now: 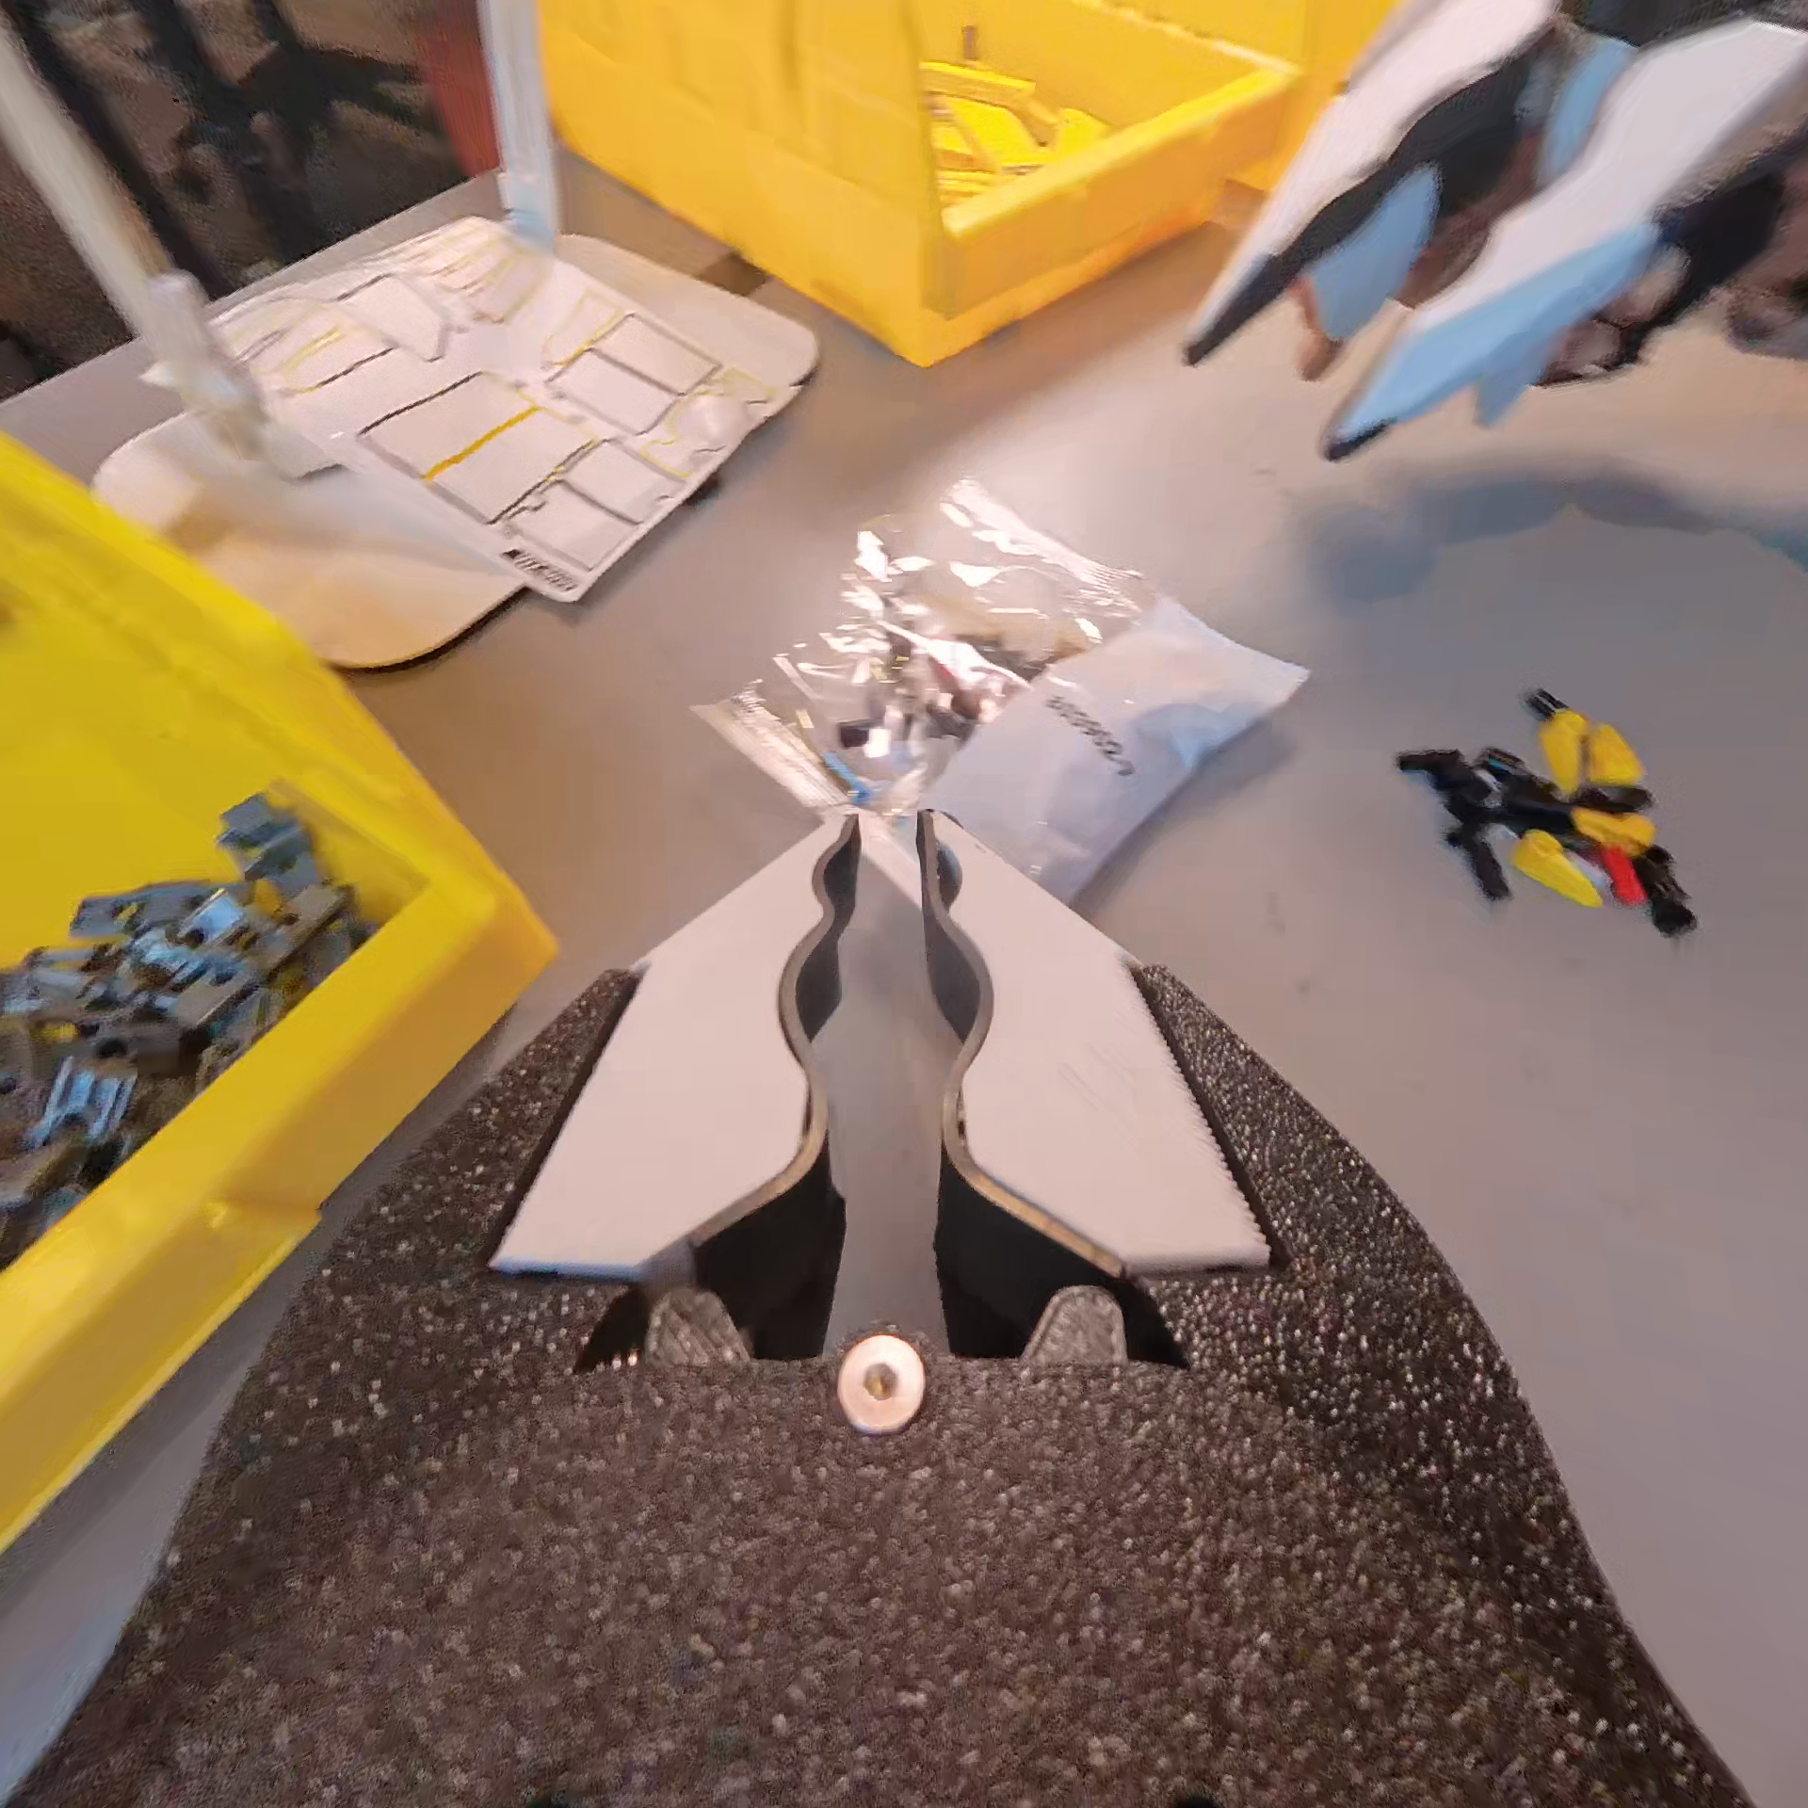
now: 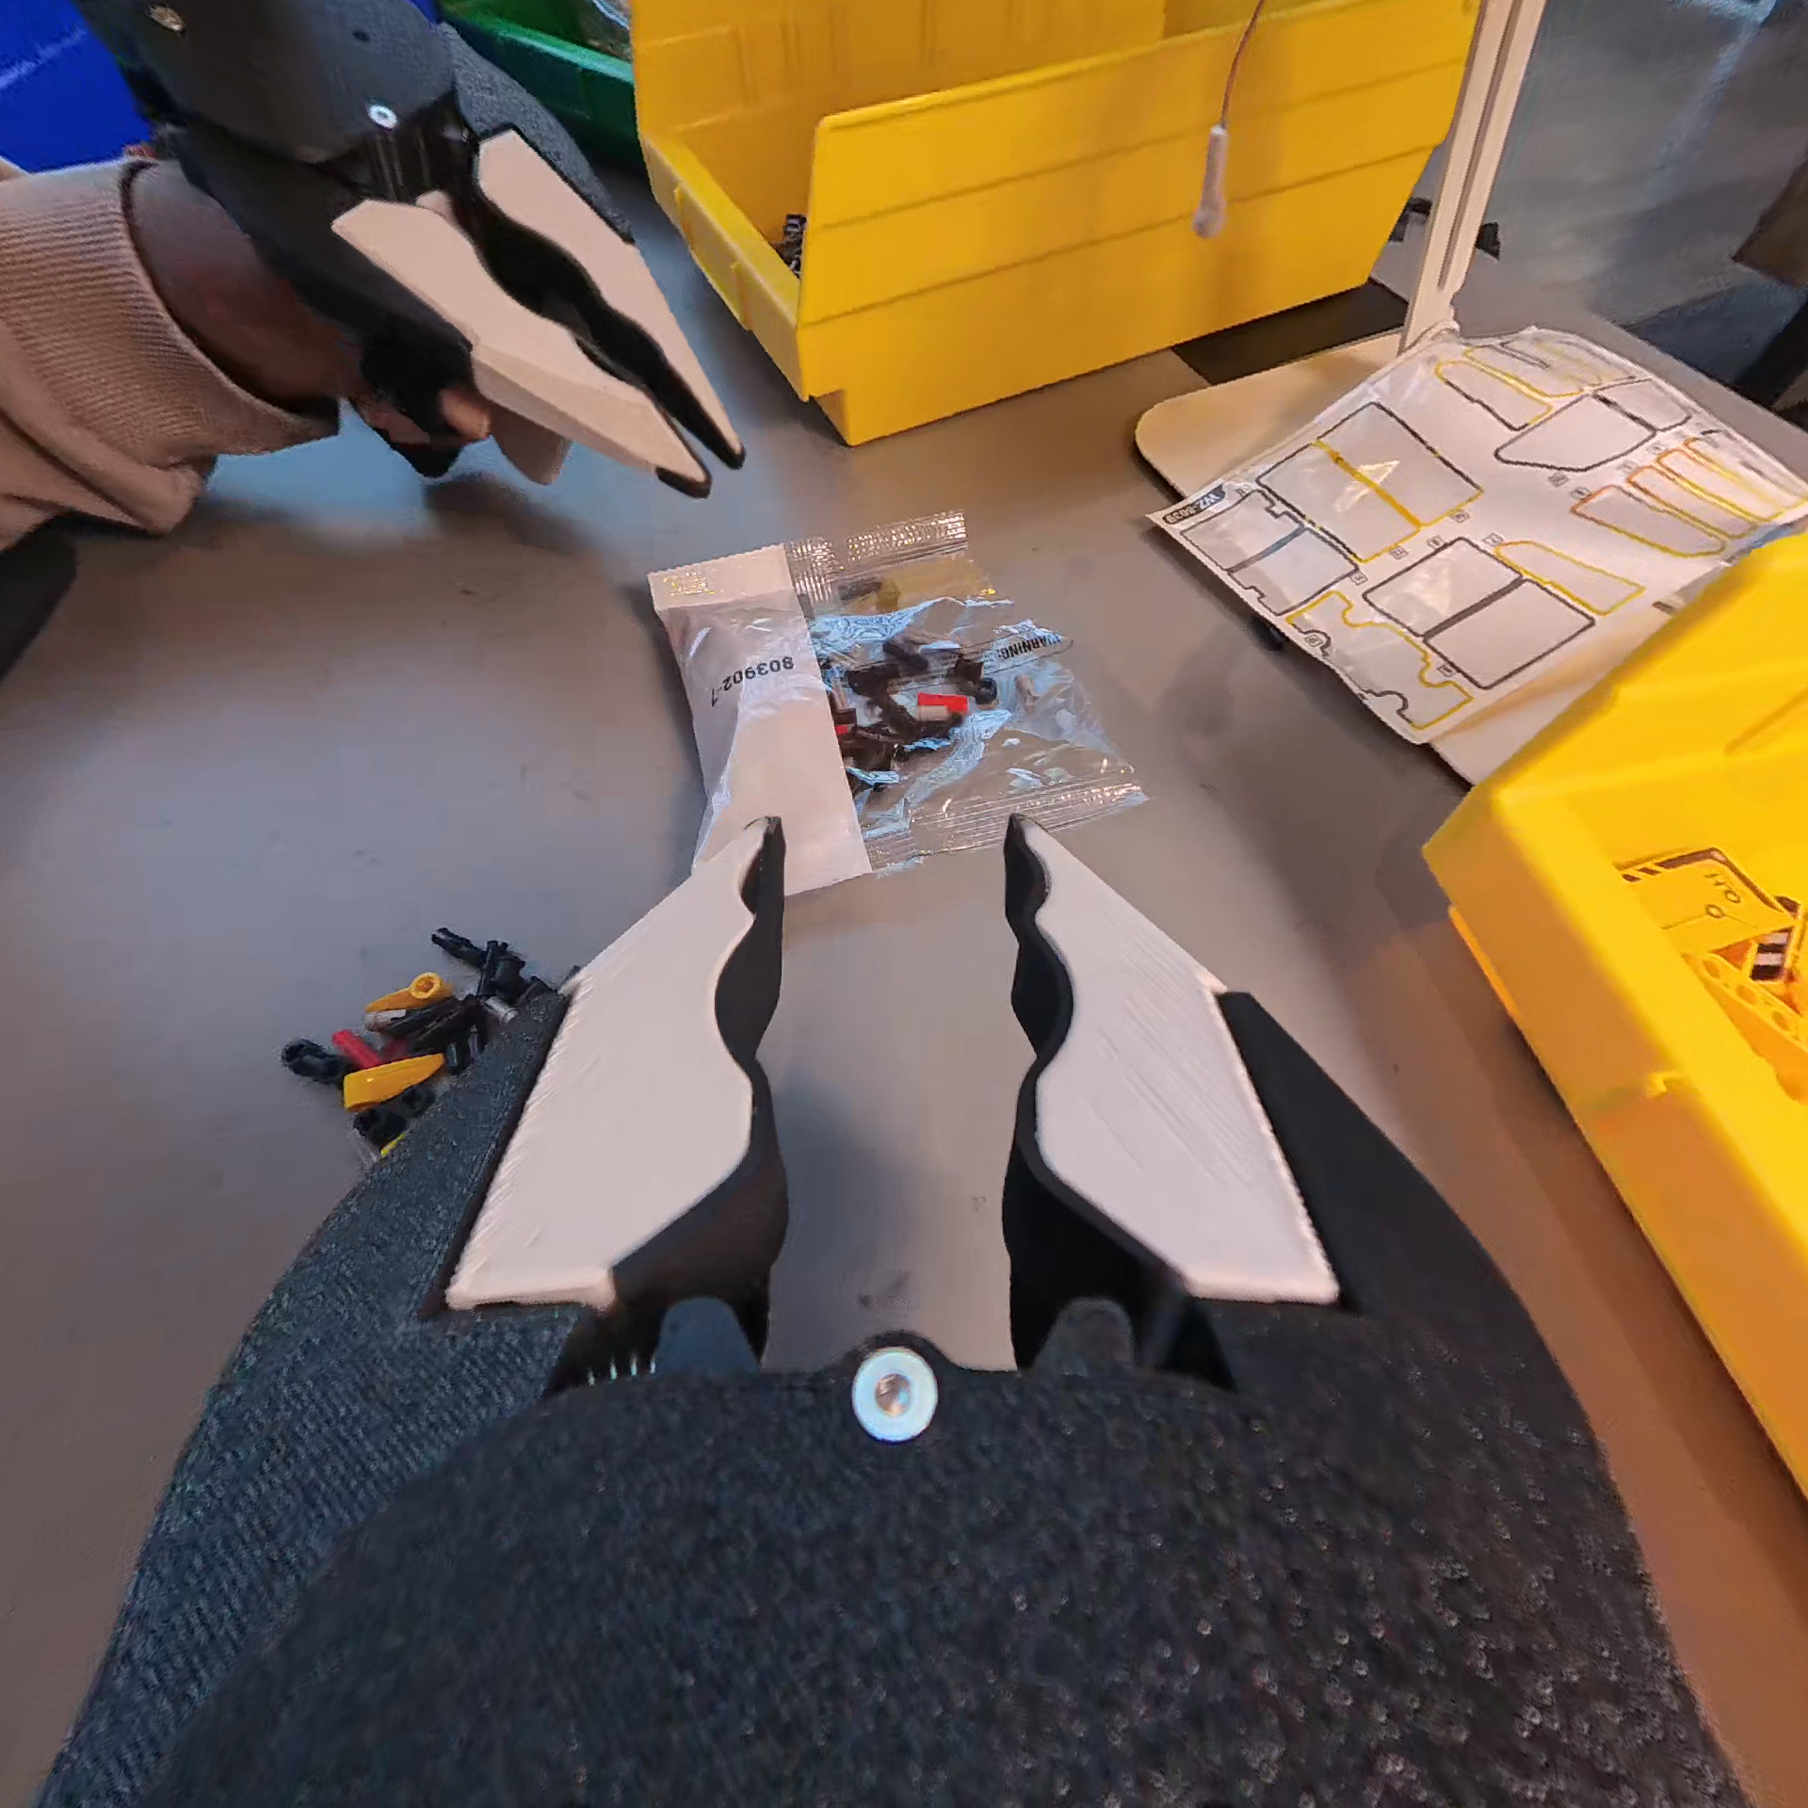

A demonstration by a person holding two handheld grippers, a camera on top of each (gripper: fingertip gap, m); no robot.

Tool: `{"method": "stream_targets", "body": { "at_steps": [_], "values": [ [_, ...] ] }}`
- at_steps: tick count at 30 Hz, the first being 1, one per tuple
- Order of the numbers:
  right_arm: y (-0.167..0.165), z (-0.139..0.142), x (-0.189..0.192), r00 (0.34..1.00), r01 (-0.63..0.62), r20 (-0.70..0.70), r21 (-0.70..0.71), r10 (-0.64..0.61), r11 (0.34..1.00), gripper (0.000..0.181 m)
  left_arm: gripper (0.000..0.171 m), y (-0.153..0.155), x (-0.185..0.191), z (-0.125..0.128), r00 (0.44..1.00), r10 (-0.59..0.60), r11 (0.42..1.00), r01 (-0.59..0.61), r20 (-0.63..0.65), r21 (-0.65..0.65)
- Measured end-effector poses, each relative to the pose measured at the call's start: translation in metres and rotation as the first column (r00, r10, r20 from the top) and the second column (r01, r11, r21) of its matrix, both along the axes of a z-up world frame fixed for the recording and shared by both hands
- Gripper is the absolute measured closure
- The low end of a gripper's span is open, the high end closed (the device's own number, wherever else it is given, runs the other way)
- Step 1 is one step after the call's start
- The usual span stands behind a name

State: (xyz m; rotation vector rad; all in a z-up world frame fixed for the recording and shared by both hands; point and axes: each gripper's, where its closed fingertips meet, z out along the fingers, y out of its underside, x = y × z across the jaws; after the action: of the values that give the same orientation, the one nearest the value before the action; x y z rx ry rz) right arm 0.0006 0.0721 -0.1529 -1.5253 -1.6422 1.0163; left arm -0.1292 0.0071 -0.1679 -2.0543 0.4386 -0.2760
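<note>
Claws are hovering over a grey surface (image 2: 293, 744), both above a clear plastic bag (image 2: 939, 704) of small dark parts that is lying flat beside a white packet (image 2: 763, 724), the two touching along one edge. The left claw (image 1: 888, 832) is sitting nearly closed, its tips a narrow slit apart and gripping nothing, pointing at the bag's near corner; whether it is touching the bag I cannot tell. The right claw (image 2: 892, 841) is standing wide open and empty, its tips just above the near ends of the packet and bag. A loose heap of black, yellow and red pieces (image 2: 411, 1037) is lying to its left on the surface. A sticker sheet (image 2: 1468, 558) is resting on a white stand base (image 2: 1203, 430). Yellow bins (image 2: 1027, 254) are standing around, one holding grey parts (image 1: 166, 978).
</note>
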Motion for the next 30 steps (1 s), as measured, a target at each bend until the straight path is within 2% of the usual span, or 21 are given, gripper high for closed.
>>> {"method": "stream_targets", "body": {
  "at_steps": [3,6,8,11,13,15,19,23,24,27,28,29,30],
  "values": [
    [0.001,-0.001,0.003,1.000,0.011,-0.006,0.001,-0.011,1.000,0.135,0.149,0.018,-0.017,-0.007,0.979,0.172,0.983,-0.163,0.113,-0.086],
    [0.000,-0.002,0.006,1.000,0.014,-0.005,0.010,-0.014,1.000,0.136,0.143,0.030,-0.021,-0.019,0.954,0.263,0.956,-0.237,0.147,-0.173],
    [-0.001,-0.003,0.006,1.000,0.011,-0.008,0.009,-0.010,1.000,0.136,0.143,0.035,-0.018,-0.024,0.947,0.282,0.945,-0.246,0.157,-0.215],
    [-0.004,-0.005,0.007,1.000,0.002,-0.003,0.009,-0.002,1.000,0.136,0.149,0.041,-0.007,-0.031,0.944,0.273,0.938,-0.218,0.184,-0.268],
    [-0.005,-0.006,0.007,1.000,-0.002,-0.002,0.003,0.002,1.000,0.136,0.165,0.043,-0.005,-0.031,0.948,0.263,0.941,-0.212,0.178,-0.263],
    [-0.005,-0.007,0.008,1.000,0.003,0.001,-0.001,-0.003,1.000,0.136,0.171,0.045,0.001,-0.023,0.959,0.211,0.962,-0.169,0.188,-0.217],
    [-0.002,-0.006,0.010,0.999,0.029,-0.014,-0.062,-0.030,0.998,0.134,0.171,0.040,0.023,0.013,0.977,0.015,1.000,-0.014,0.211,-0.002],
    [-0.010,-0.001,0.009,0.999,0.000,-0.043,-0.195,-0.008,0.981,0.124,0.171,0.028,0.040,0.049,0.965,-0.120,0.973,0.068,0.233,0.219],
    [-0.015,0.000,0.008,0.999,-0.019,-0.053,-0.225,0.008,0.974,0.125,0.171,0.026,0.041,0.052,0.963,-0.128,0.968,0.070,0.236,0.240],
    [-0.026,0.003,0.003,0.996,-0.061,-0.078,-0.262,0.042,0.963,0.151,0.171,0.018,0.047,0.061,0.953,-0.173,0.948,0.093,0.248,0.303],
    [-0.029,0.004,0.003,0.995,-0.078,-0.081,-0.260,0.058,0.963,0.170,0.171,0.017,0.048,0.062,0.953,-0.175,0.946,0.093,0.249,0.310],
    [-0.032,0.006,0.003,0.993,-0.101,-0.091,-0.244,0.081,0.964,0.181,0.171,0.016,0.046,0.062,0.955,-0.170,0.947,0.089,0.245,0.310],
    [-0.033,0.008,0.002,0.992,-0.105,-0.095,-0.218,0.086,0.970,0.181,0.171,0.016,0.044,0.062,0.957,-0.160,0.949,0.081,0.241,0.306]
  ]
}}
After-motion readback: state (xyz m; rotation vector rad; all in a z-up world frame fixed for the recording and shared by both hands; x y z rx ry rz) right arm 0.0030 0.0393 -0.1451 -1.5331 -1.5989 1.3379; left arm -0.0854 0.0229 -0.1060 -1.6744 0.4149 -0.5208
